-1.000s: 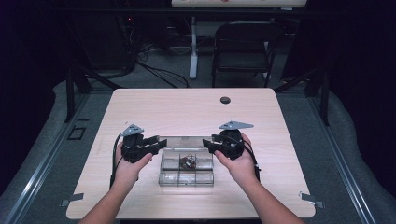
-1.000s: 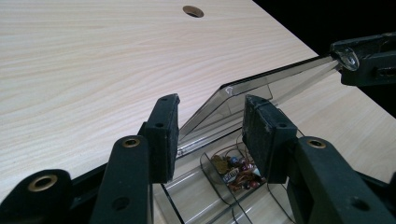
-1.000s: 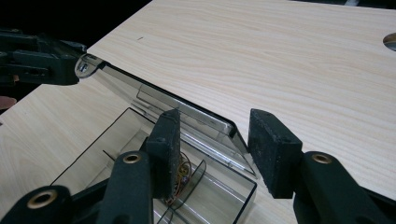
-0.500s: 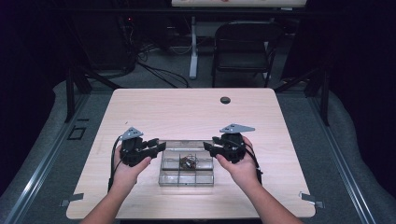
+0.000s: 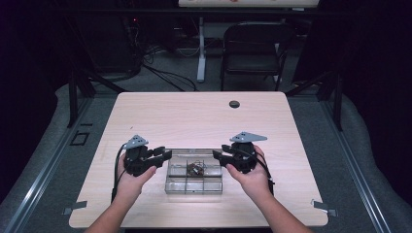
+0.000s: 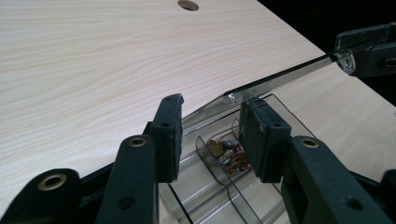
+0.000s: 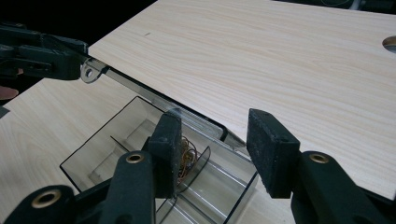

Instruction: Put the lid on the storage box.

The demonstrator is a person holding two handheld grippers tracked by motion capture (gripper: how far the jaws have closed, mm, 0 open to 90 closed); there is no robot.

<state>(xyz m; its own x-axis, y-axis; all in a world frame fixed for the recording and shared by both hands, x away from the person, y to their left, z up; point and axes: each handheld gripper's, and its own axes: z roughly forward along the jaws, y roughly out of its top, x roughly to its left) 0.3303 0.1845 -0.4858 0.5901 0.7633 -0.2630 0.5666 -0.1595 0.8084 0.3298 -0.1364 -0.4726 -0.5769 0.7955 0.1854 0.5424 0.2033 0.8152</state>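
Note:
A clear plastic compartment box (image 5: 194, 187) sits on the table between my two grippers. One compartment holds a small tangle of wire parts (image 5: 196, 168). The box's clear lid (image 6: 280, 79) is tilted up, seen edge-on. My left gripper (image 5: 167, 155) is at the box's left end, jaws apart, with the lid's corner between its fingertips in the left gripper view (image 6: 212, 103). My right gripper (image 5: 217, 156) is at the right end, also open (image 7: 217, 119), over the box's rim. A holed lid tab (image 7: 88, 72) lies against the left gripper's tip (image 7: 70, 58).
The wooden table (image 5: 194, 121) has a round cable hole (image 5: 234, 104) near its far edge. A folding chair (image 5: 252, 53) and cables stand on the floor beyond. The person's hands come in from the near edge.
Both grippers have shifted slightly toward the person while staying at the box's two ends. The box has not moved.

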